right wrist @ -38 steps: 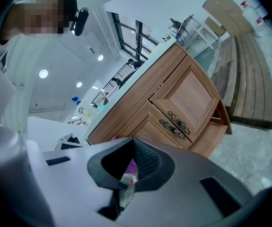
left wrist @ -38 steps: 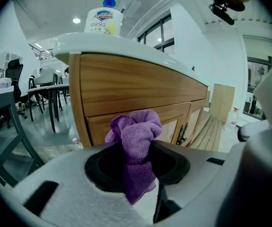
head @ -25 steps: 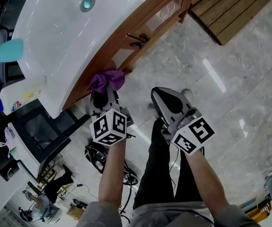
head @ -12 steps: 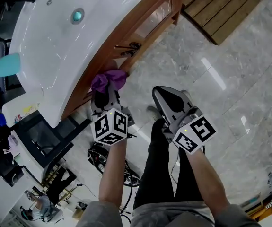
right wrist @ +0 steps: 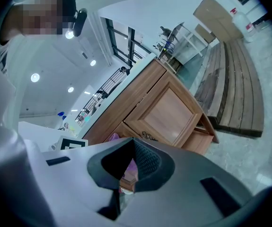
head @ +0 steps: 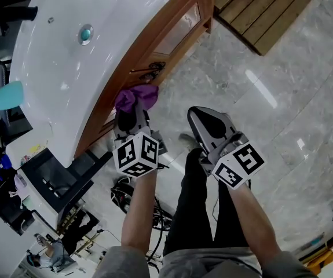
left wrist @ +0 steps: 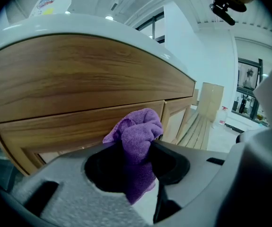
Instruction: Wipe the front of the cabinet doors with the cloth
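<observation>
The purple cloth [head: 136, 97] is bunched in my left gripper [head: 132, 111], which is shut on it and holds it against the wooden cabinet front [head: 172, 36], just below the dark door handles [head: 149, 68]. In the left gripper view the cloth [left wrist: 136, 134] sticks up between the jaws, right by the curved wood panels [left wrist: 79, 89]. My right gripper [head: 195, 113] hangs over the floor to the right, apart from the cabinet, shut with nothing in it. The right gripper view shows its own jaws [right wrist: 126, 169], a panelled cabinet door [right wrist: 166, 110] and a bit of the cloth [right wrist: 112, 138].
A white countertop [head: 97, 16] with a basin drain [head: 86, 33] overhangs the cabinet. A slatted wooden platform [head: 270, 10] lies on the marble floor [head: 282, 97] at the far right. My legs in black trousers [head: 192, 213] stand below the grippers. Cables [head: 125, 193] lie beside my feet.
My left gripper has slid the cloth along the cabinet front, closer to the door handles. The right gripper has kept its place beside it.
</observation>
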`<state>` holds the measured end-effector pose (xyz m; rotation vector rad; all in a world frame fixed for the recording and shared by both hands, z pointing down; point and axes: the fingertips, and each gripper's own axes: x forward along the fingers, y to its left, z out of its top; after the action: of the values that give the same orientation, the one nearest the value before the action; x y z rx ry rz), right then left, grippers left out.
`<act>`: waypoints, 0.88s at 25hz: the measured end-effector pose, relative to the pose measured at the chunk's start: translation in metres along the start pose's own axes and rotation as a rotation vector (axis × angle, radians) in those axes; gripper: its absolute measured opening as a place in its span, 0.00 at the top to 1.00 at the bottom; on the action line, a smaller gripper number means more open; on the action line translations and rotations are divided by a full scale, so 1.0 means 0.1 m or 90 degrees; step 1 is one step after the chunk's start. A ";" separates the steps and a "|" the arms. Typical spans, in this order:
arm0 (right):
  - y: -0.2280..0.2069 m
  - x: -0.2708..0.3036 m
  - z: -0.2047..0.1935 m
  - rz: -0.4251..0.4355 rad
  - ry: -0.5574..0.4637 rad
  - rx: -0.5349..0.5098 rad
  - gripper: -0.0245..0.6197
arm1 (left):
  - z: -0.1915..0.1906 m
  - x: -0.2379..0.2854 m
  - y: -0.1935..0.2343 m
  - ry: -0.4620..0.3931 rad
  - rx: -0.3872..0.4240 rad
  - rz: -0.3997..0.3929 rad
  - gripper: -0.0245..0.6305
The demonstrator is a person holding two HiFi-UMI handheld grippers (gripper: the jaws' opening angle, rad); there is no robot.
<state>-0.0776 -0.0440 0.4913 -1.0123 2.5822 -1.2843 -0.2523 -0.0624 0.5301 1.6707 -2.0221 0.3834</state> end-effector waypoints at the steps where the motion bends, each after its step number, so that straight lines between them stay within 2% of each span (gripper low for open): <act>1: -0.02 0.00 0.02 -0.002 -0.003 0.000 0.95 | 0.01 0.03 -0.03 0.000 0.000 -0.004 0.75; 9: -0.18 -0.07 0.12 -0.025 -0.019 0.007 0.95 | 0.09 0.20 -0.31 0.003 -0.008 -0.030 0.75; 15: -0.24 -0.12 0.16 -0.039 -0.029 0.009 0.95 | 0.09 0.21 -0.35 0.011 -0.010 -0.035 0.75; 22: -0.21 -0.15 0.15 -0.042 -0.031 0.010 0.95 | 0.13 0.29 -0.59 0.007 -0.002 -0.080 0.75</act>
<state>-0.0500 -0.0540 0.4942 -1.1198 2.5194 -1.2754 -0.2014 -0.1057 0.5287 1.7788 -1.8978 0.3453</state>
